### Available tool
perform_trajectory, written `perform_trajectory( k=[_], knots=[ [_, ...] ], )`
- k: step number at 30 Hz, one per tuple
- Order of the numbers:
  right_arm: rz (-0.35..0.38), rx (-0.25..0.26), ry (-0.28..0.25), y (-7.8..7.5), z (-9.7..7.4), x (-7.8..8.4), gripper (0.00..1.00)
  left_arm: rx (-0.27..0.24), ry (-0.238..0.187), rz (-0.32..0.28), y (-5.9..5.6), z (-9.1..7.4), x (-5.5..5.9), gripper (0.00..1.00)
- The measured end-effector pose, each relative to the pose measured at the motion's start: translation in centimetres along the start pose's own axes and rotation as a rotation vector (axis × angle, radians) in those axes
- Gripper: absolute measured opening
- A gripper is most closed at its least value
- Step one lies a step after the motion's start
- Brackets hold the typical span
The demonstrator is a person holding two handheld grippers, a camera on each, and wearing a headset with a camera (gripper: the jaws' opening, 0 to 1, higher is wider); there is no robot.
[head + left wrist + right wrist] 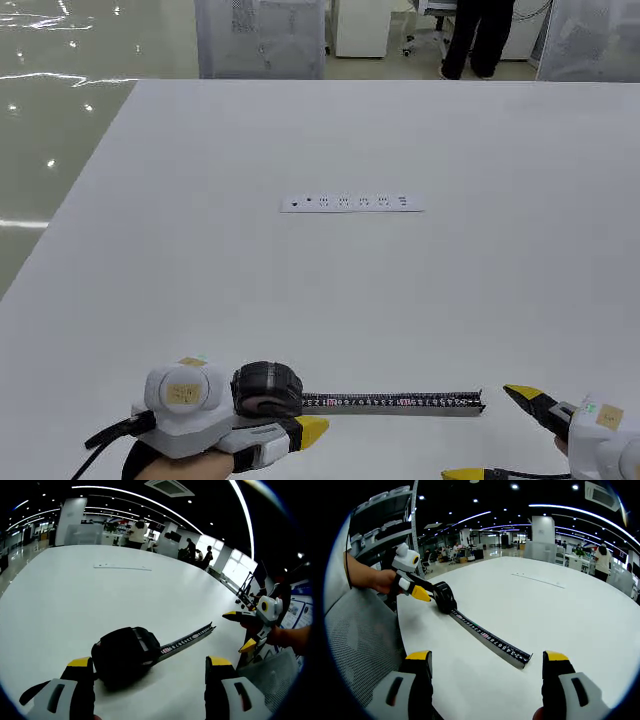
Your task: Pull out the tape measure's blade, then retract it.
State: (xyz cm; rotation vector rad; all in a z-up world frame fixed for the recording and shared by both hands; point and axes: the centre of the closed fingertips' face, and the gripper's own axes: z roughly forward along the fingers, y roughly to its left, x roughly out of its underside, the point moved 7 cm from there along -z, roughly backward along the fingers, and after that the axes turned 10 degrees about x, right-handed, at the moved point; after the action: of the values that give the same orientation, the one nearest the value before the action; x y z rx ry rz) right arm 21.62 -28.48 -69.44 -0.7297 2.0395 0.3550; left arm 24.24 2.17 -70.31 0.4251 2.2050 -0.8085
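The black tape measure case [267, 388] lies on the white table [330, 290] near its front edge. Its blade [395, 402] is drawn out flat to the right, ending in the hook [480, 403]. My left gripper [298, 405] is open around the case [125, 652]; the case sits close to the left jaw and I cannot tell if they touch. My right gripper [493, 433] is open just beyond the blade's end. In the right gripper view the hook [524, 658] lies between the right gripper's [486, 656] jaws, clear of both.
A white power strip [350, 203] lies flat at the table's middle. The table's left edge [70, 190] drops to a glossy floor. A person [478, 35] stands beyond the far edge, beside cabinets.
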Motion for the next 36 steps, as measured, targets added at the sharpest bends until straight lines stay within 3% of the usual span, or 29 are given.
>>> perform_trajectory(
  k=[4,13,21,23,26,30,36],
  knots=[
    [-0.002,0.001,0.0,0.0,0.0,0.0,0.87,-0.003,0.003,0.004,0.0,0.0,0.0,0.9],
    [-0.024,-0.005,0.001,-0.3,0.2,-0.4,0.84,-0.07,-0.009,0.025,-0.3,0.4,0.2,0.87],
    [-0.046,-0.027,0.015,-1.1,0.7,-0.6,0.77,-0.111,-0.012,0.017,0.1,0.8,0.3,0.83],
    [-0.053,-0.03,0.019,-1.2,0.7,-0.6,0.76,-0.117,-0.031,-0.005,0.2,0.7,0.2,0.81],
    [-0.067,-0.033,0.026,-1.4,0.9,-0.5,0.74,-0.131,-0.023,0.014,0.2,0.9,0.4,0.81],
    [-0.078,-0.04,0.038,-1.6,1.1,-0.3,0.71,-0.158,-0.061,-0.03,0.3,1.0,0.1,0.79],
    [-0.086,-0.043,0.044,-1.8,1.4,-0.3,0.68,-0.205,-0.09,-0.046,0.4,1.1,0.2,0.74]
  ],
)
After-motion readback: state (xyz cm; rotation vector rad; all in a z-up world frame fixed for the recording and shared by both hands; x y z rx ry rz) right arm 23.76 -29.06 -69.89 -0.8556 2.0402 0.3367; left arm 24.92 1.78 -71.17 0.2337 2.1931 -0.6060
